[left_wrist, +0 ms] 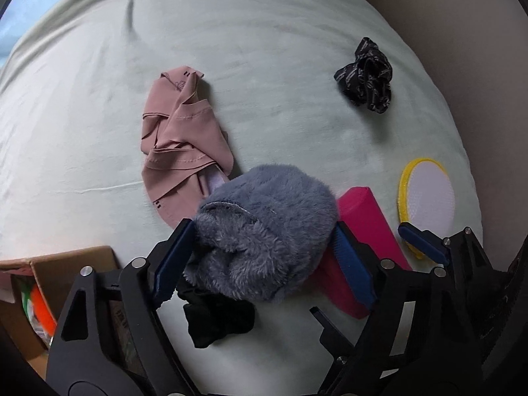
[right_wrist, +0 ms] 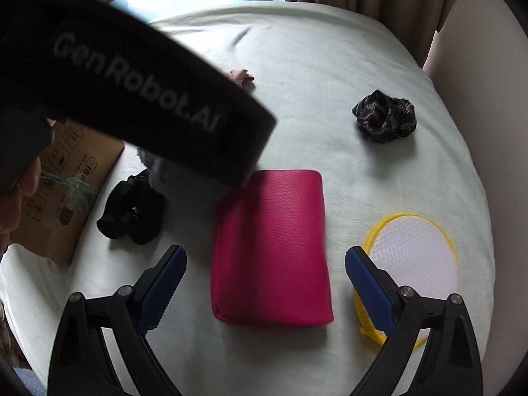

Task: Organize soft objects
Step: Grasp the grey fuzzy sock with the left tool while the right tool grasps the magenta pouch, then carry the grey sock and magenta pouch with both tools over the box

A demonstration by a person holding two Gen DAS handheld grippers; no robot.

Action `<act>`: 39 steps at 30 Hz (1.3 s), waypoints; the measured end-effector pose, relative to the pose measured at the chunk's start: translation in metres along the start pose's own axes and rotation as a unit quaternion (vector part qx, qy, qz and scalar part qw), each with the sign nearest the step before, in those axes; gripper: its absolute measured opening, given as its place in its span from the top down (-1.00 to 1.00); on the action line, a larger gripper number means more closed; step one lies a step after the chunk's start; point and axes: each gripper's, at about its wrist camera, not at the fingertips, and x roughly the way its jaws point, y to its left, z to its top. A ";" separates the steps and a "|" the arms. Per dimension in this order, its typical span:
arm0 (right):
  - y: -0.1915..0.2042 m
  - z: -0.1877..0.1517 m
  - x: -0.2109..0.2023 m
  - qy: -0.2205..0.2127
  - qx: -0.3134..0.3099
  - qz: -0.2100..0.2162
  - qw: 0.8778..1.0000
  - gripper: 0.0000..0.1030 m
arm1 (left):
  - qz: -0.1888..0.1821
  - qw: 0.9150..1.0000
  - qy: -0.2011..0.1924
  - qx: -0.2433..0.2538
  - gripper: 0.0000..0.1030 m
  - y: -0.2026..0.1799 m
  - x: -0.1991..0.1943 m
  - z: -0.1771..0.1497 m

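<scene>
Two grippers over a pale green bed (left_wrist: 280, 49). Left gripper (left_wrist: 264, 254) clenched on a grey fluffy slipper (left_wrist: 264, 227), pads pressed into the pile on both sides, slipper bulging forward past the fingertips. Right gripper (right_wrist: 264, 283) released, jaws spread wide, straddling a pink pouch (right_wrist: 274, 250) with a gap on either side and no contact visible.

Pouch flat on the bed, long axis running straight ahead along the right fingers, squarely between them and closer to this gripper than to the left. Probably the next pick, needing little more than a drop and a squeeze across the narrow width.

Cardboard box (left_wrist: 66, 264) low at the left, just beside the left gripper, apparently the bin for the slipper; a short swing leftward likely enough.

Elsewhere: black scrunchie (right_wrist: 132, 211) between box and pouch, patterned scrunchie (right_wrist: 384, 120) well apart at the far right, yellow-rimmed round pad (right_wrist: 412, 257) just beside the right finger, pink garment (left_wrist: 178, 145) beyond the slipper.
</scene>
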 end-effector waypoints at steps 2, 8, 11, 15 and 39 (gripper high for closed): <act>-0.002 0.001 0.007 0.005 0.005 0.004 1.000 -0.86 | 0.009 1.000 0.002 -0.001 -0.42 0.002 0.005 0.001; -0.005 0.003 0.021 0.018 0.004 0.014 1.000 -0.40 | 0.018 1.000 0.004 -0.008 -0.10 0.010 0.010 0.004; -0.008 0.003 0.020 0.015 0.000 0.017 1.000 -0.25 | 0.020 1.000 0.001 -0.004 0.02 0.009 0.008 0.002; -0.003 0.001 0.026 0.017 -0.007 0.019 1.000 -0.11 | 0.022 1.000 -0.005 0.009 0.15 0.007 0.003 0.000; -0.007 0.023 -0.059 -0.021 0.034 0.007 0.999 0.15 | 0.020 0.997 -0.072 0.019 0.21 -0.010 -0.085 -0.012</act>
